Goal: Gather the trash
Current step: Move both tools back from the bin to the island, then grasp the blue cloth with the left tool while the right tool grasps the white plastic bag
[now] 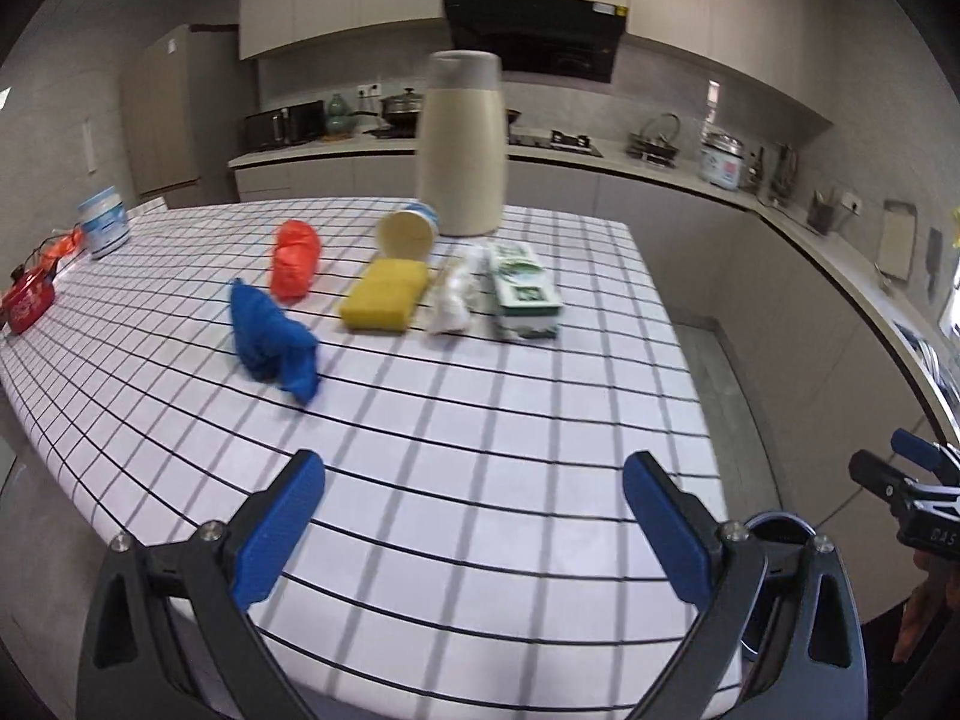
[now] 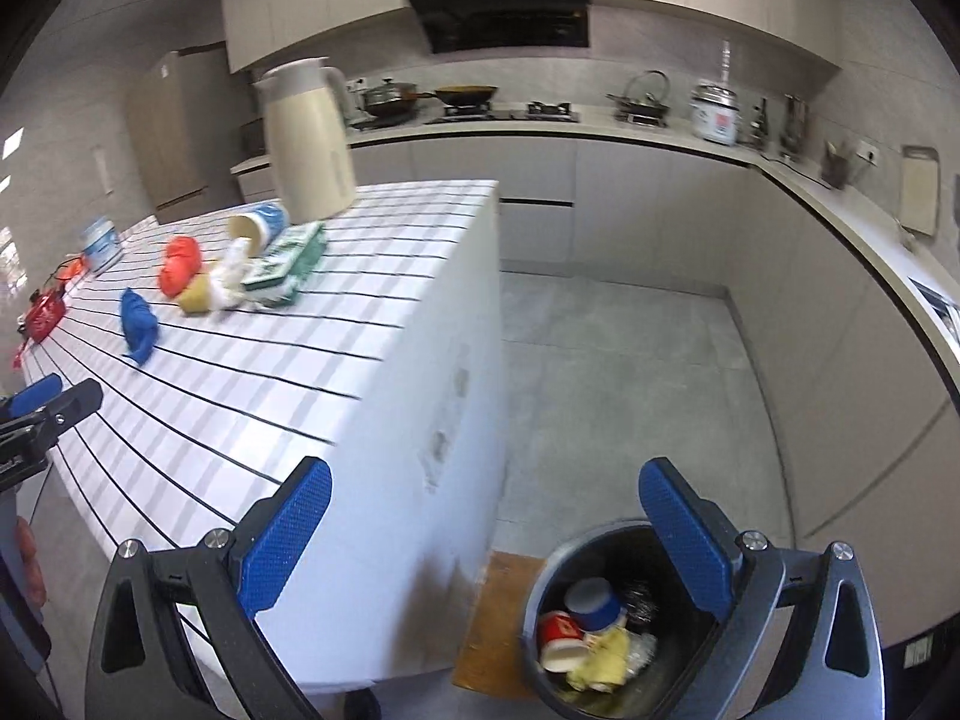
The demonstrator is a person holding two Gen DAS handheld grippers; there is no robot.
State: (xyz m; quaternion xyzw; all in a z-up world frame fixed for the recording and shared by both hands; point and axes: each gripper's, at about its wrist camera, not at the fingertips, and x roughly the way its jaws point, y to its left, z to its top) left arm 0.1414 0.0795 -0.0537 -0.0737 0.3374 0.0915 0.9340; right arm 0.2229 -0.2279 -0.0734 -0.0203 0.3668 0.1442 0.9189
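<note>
On the checked table (image 1: 456, 480) lie a crumpled blue bag (image 1: 273, 339), a red bag (image 1: 294, 261), a yellow sponge (image 1: 385, 302), a tipped paper cup (image 1: 408, 232), a white crumpled wrapper (image 1: 453, 294) and a green-white carton (image 1: 525, 294). My left gripper (image 1: 474, 525) is open and empty above the near part of the table. My right gripper (image 2: 486, 531) is open and empty, past the table's right edge, above a dark trash bin (image 2: 606, 618) on the floor that holds cups and wrappers. The same items show in the right wrist view, the blue bag (image 2: 138, 324) nearest.
A tall beige thermos jug (image 1: 462, 144) stands at the table's far edge. A white-blue tub (image 1: 105, 222) and red packets (image 1: 27, 300) sit at the far left. A wooden board (image 2: 489, 618) lies beside the bin. Kitchen counters (image 2: 840, 210) line the back and right.
</note>
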